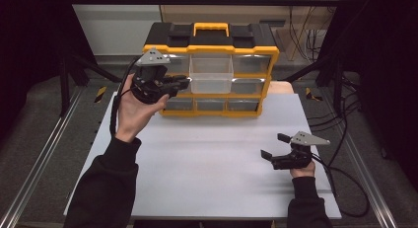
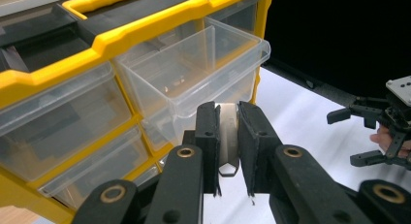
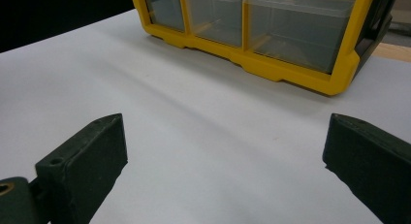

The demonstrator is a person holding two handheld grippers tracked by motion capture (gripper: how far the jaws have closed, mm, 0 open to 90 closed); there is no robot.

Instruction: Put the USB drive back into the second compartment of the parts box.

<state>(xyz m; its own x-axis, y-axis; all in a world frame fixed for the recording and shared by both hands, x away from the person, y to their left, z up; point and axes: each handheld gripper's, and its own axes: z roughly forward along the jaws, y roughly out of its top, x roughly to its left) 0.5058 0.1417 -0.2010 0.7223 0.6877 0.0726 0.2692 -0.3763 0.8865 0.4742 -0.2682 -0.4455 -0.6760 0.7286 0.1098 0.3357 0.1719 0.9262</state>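
A yellow and black drawer organizer (image 1: pixel 211 50) stands at the far side of the white table (image 1: pixel 207 159). Its top middle clear drawer (image 1: pixel 211 72) is pulled out. My left gripper (image 1: pixel 180 82) is raised in front of the organizer's left drawers, just left of that drawer. In the left gripper view the gripper (image 2: pixel 228 122) is shut on a small flat silver metal piece (image 2: pixel 227 136), held below the open drawer (image 2: pixel 194 73). My right gripper (image 1: pixel 273 146) rests low over the table's right side, open, with nothing between its fingers (image 3: pixel 97 151).
Metal rails run along both sides of the table and cables lie on the floor at the right. The organizer's bottom row of clear drawers (image 3: pixel 271 35) is closed. Bare white tabletop stretches between the two grippers.
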